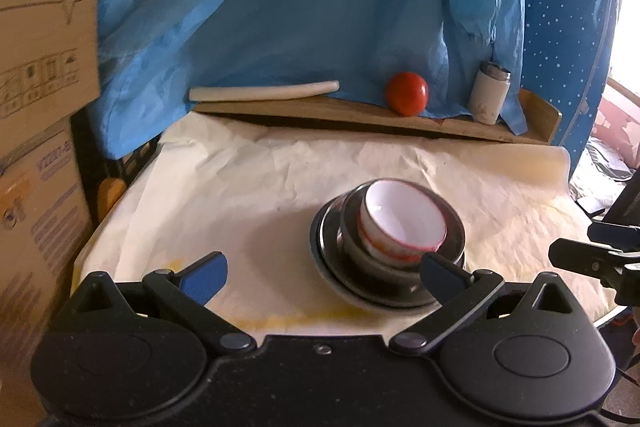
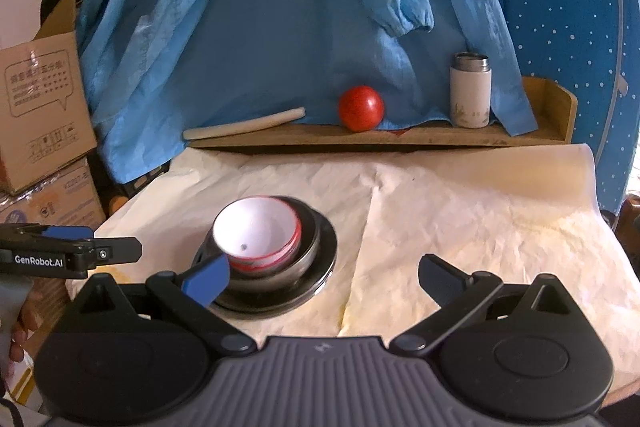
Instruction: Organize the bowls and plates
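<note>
Dishes nested in one stack, both tongs spread and empty.

The white bowl (image 2: 258, 235) sits tilted inside the metal bowl (image 2: 308, 251) on the dark plate (image 2: 324, 255), mid-tabletop (image 2: 480, 227). The left tongs (image 1: 324, 273) and right tongs (image 2: 326, 277) hover just beside the stack, likely nested to save space.

- Right tongs (image 2: 324, 277): jaws spread wide, empty.
- White bowl (image 2: 256, 233): nested in metal bowl (image 2: 308, 251) on plate (image 2: 326, 259), beside left finger (image 2: 208, 277).
- Tomato (image 2: 361, 108): far ahead.
</note>
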Available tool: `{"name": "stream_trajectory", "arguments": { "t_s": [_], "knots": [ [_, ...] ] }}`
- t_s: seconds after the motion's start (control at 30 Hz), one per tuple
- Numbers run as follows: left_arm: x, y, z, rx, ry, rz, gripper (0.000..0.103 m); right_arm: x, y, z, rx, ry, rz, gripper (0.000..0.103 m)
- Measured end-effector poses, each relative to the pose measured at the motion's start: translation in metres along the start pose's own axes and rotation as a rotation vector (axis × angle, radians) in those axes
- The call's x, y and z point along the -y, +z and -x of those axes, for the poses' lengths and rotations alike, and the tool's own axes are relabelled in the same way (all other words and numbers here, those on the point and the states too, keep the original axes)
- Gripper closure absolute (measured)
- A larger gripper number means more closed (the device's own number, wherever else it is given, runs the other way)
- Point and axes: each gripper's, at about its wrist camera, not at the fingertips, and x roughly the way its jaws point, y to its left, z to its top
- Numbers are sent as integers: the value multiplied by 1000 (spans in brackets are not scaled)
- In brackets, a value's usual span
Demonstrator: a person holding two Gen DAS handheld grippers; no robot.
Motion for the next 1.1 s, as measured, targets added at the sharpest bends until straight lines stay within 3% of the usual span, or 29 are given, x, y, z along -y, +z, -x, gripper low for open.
{"name": "stream_trajectory", "arguments": {
  "t_s": [0.5, 1.1],
  "knots": [
    [-6, -31, 34, 21, -4, 0, 1, -19, -22, 21, -13, 2, 6, 0],
    [-2, -34, 43, 45, -12, -12, 1, -19, -28, 33, -1, 1, 6, 0]
  ]
}}
